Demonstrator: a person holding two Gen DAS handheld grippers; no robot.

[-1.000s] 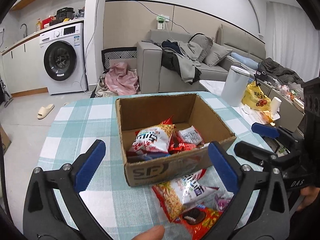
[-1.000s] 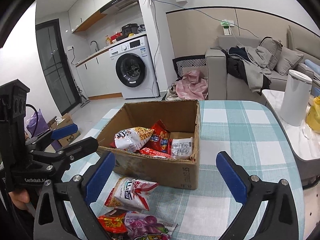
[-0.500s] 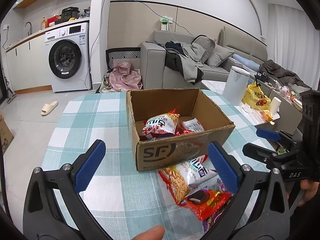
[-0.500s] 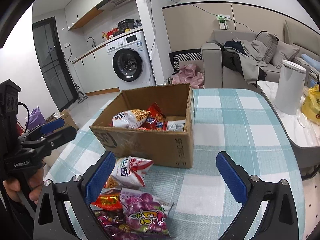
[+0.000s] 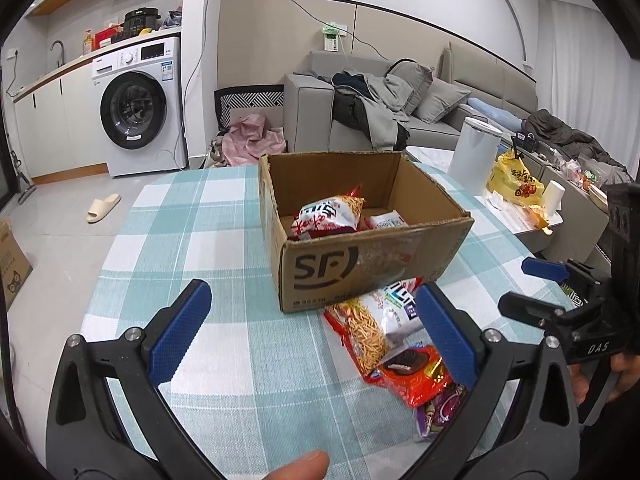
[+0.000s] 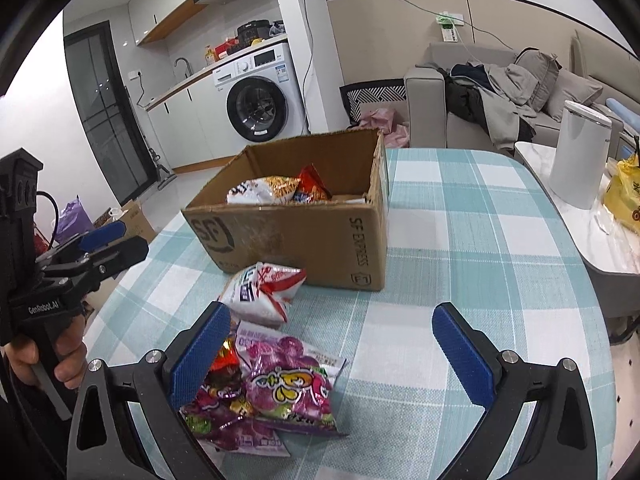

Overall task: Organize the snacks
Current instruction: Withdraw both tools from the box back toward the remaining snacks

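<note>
A brown cardboard box (image 5: 360, 268) (image 6: 304, 240) stands on the checked tablecloth and holds several snack bags (image 5: 328, 216). In front of it lie loose packets: a noodle-snack bag (image 5: 376, 320) (image 6: 260, 292), a red cookie pack (image 5: 416, 372) and purple candy bags (image 6: 288, 384). My left gripper (image 5: 312, 336) is open, held above the cloth just before the box, with nothing between its fingers. My right gripper (image 6: 332, 352) is also open and empty, hovering over the purple candy bags.
The round table with teal-and-white cloth (image 6: 460, 240) has bare room to the right of the box. A white canister (image 6: 580, 156) and a yellow bag (image 5: 516, 184) sit on a side table. A sofa (image 5: 400, 108) and washing machine (image 5: 136, 108) stand behind.
Both grippers have pulled back from the box toward me, so the box looks farther off and more loose packets show in front of it. Both stay open.
</note>
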